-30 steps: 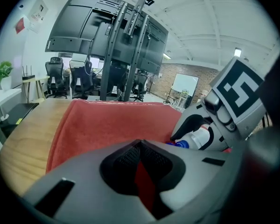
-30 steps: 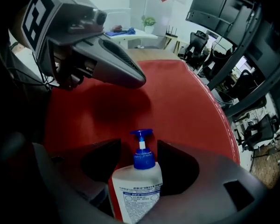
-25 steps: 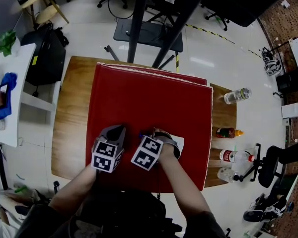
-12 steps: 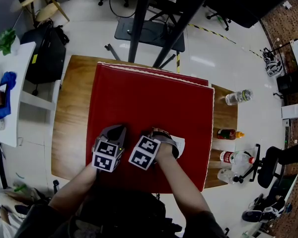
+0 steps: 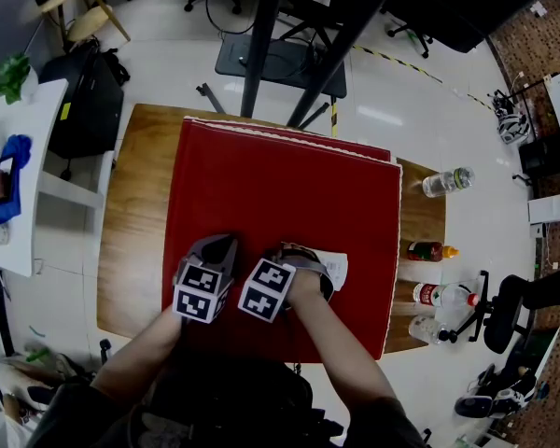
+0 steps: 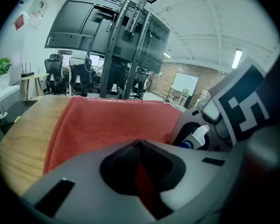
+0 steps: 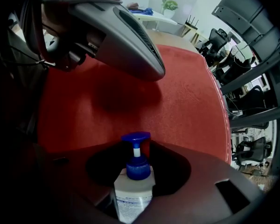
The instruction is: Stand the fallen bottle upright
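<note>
Right gripper view first: what sits between the jaws?
– A clear plastic pump bottle point(image 7: 134, 192) with a blue pump head and a white label. It lies on its side on the red cloth point(image 5: 280, 185), with the pump head toward the left gripper point(image 6: 139, 171).

Is it held?
– The right gripper point(image 7: 137, 169) points down over it. Its jaws have just been closing, and they now sit against the bottle's body on both sides, at a middling width.

And the left gripper?
– It is just beside the right one. Its jaws are drawn together with nothing in them, and only a sliver of red cloth shows through.

Where is all this on the surface?
– Head view puts both grippers near the cloth's near edge. The cloth covers most of the brown wooden surface point(image 5: 135, 203). The bottle's white label shows just right of the right gripper.
</note>
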`<state>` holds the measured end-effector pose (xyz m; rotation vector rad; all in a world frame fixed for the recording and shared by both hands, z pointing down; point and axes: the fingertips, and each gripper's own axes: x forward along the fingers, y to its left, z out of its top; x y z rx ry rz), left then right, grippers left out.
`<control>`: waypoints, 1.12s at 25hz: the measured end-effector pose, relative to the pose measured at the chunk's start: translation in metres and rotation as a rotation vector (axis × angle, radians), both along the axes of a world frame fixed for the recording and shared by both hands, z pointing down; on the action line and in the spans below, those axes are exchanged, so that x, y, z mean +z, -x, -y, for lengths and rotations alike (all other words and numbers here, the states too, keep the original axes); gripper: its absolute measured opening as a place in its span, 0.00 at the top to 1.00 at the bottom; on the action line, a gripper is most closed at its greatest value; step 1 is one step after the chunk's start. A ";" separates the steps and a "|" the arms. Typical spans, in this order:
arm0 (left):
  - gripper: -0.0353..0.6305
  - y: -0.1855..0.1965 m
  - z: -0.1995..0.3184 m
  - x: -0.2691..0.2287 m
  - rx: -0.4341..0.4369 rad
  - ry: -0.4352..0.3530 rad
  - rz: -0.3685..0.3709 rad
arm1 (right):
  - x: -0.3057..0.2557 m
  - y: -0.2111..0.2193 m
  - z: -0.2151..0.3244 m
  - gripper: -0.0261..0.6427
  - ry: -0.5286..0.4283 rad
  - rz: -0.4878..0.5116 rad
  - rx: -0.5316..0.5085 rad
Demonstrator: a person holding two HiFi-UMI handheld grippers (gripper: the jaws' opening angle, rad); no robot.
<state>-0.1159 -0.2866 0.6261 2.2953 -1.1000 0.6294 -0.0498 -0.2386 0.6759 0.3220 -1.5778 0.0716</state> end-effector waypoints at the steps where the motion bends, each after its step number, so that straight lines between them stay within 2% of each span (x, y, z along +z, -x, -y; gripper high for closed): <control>1: 0.91 0.000 -0.001 -0.001 0.000 0.000 -0.002 | 0.000 0.000 0.000 0.72 -0.007 0.000 -0.002; 6: 0.91 0.003 -0.003 -0.005 0.000 -0.002 0.000 | -0.006 0.003 0.001 0.72 -0.082 0.021 -0.017; 22: 0.91 -0.002 -0.018 -0.021 -0.003 -0.029 -0.002 | -0.050 -0.009 0.014 0.73 -0.324 0.166 0.088; 28: 0.91 -0.005 -0.025 -0.045 -0.047 -0.023 -0.068 | -0.077 -0.023 0.007 0.73 -0.426 0.226 0.176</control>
